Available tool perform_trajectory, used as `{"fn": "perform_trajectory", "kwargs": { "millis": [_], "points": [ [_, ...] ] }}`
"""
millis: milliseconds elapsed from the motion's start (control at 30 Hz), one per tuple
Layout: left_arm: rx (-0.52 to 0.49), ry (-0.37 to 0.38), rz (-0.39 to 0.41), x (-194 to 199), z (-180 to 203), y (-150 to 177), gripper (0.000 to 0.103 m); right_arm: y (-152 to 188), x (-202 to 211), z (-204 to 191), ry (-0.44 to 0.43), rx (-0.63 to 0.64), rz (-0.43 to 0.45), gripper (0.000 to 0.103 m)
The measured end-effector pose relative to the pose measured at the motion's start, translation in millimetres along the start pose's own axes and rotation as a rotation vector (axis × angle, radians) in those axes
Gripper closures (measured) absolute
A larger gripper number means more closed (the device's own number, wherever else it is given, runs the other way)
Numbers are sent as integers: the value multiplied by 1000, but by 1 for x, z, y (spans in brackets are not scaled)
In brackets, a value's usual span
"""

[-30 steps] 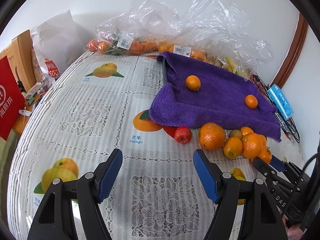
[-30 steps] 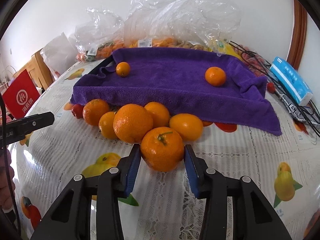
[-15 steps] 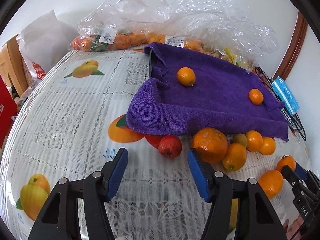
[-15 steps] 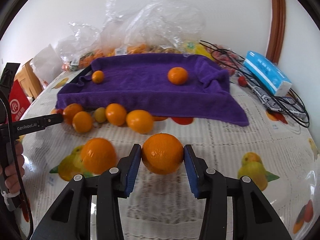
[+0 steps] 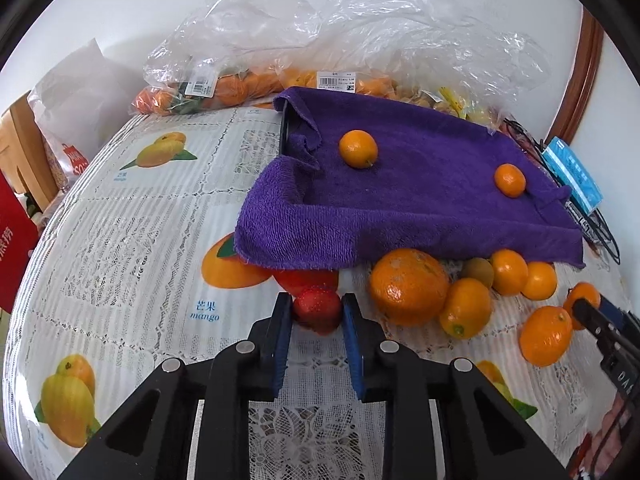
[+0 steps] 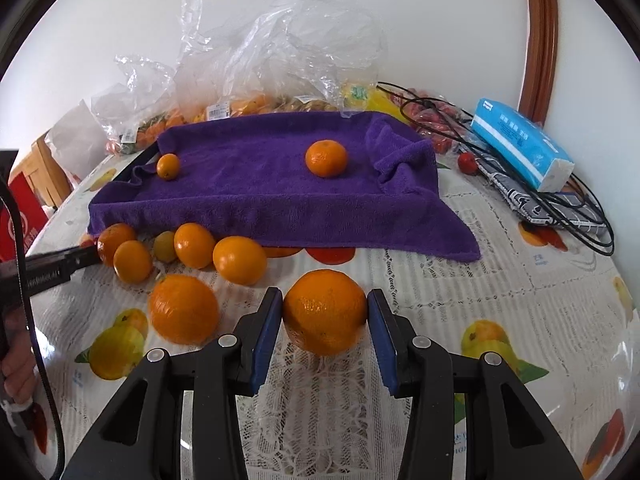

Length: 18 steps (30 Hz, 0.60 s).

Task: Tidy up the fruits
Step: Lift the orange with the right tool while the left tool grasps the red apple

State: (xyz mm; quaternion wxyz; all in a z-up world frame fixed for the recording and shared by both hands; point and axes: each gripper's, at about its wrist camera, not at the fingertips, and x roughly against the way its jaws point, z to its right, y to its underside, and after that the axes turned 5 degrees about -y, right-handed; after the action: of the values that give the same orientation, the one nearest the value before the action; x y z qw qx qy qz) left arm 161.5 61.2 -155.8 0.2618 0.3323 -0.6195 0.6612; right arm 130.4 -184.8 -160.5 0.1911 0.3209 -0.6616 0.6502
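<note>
While dimpled round orange (image 6: 324, 312) fills right hand-held gripper (image 6: 324, 320), knobbly red fruit (image 5: 318, 309) fills left hand-held gripper (image 5: 316, 320).

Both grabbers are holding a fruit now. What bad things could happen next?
1. The left gripper pinches a small red fruit only at its fingertips; it might pop out and roll.
2. The right gripper clamps a big round orange; too hard a squeeze might bruise it.
3. Loose oranges lie close beside both grippers; a bump might send them rolling across the tablecloth.
</note>
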Motion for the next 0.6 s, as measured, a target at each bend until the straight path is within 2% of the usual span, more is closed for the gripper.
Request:
{"fn": "perform_trajectory", "kwargs": {
  "millis": [200,333,600],
  "points": [
    [-8,-8,0,0,2,-2,79,-1,-6,-1,2,7,-21,59],
    [-15,-16,-1,0,4,-2,79,-2,-22,4,32,-19,-101,59],
    [-8,-6,0,-1,1,-1,79,0,-22,9,16,-41,-98,59]
  ]
}}
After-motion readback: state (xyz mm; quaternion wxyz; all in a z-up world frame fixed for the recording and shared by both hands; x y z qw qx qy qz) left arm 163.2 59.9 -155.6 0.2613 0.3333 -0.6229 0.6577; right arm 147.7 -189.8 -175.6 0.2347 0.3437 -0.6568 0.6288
